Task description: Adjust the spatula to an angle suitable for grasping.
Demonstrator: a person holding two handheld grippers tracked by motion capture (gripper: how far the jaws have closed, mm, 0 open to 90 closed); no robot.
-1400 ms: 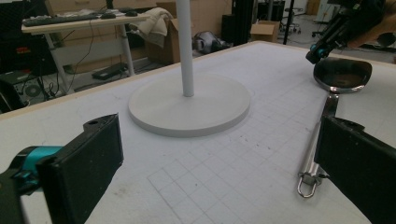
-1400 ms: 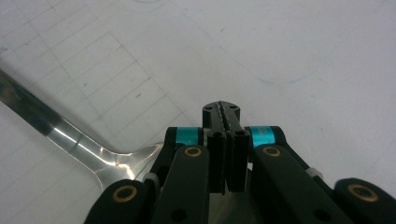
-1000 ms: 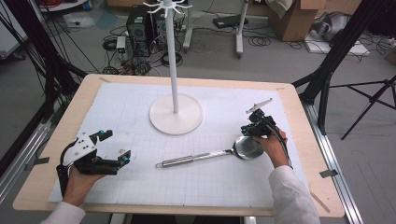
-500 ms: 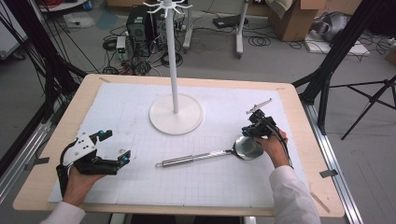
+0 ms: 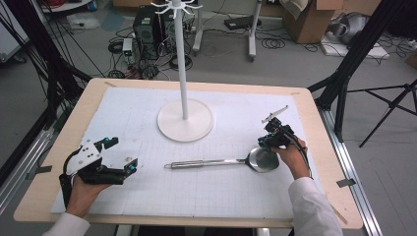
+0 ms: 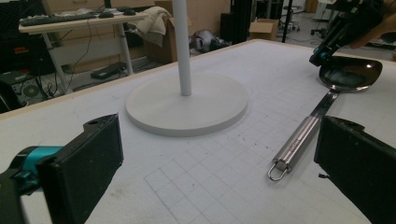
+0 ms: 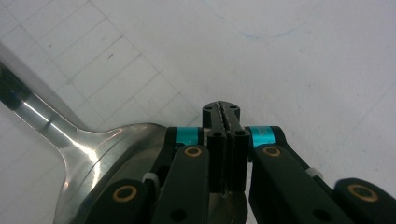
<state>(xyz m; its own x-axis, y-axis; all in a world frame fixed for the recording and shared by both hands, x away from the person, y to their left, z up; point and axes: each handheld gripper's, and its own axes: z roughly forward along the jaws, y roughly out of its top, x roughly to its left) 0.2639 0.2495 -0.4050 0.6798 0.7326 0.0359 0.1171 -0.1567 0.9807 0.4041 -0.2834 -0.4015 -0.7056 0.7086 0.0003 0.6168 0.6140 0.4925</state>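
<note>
The steel ladle [image 5: 223, 162] lies flat near the middle of the tabletop [image 5: 305, 105], handle toward the left edge, bowl toward the right edge. The right tongs [image 5: 268, 141] sit at the bowl's far rim, jaws pressed together; whether they pinch the rim I cannot tell. The left tongs [image 5: 120, 155] rest near the left front corner, jaws wide apart, nothing between them. The white stand [image 5: 185, 119] rises toward the far edge.
</note>
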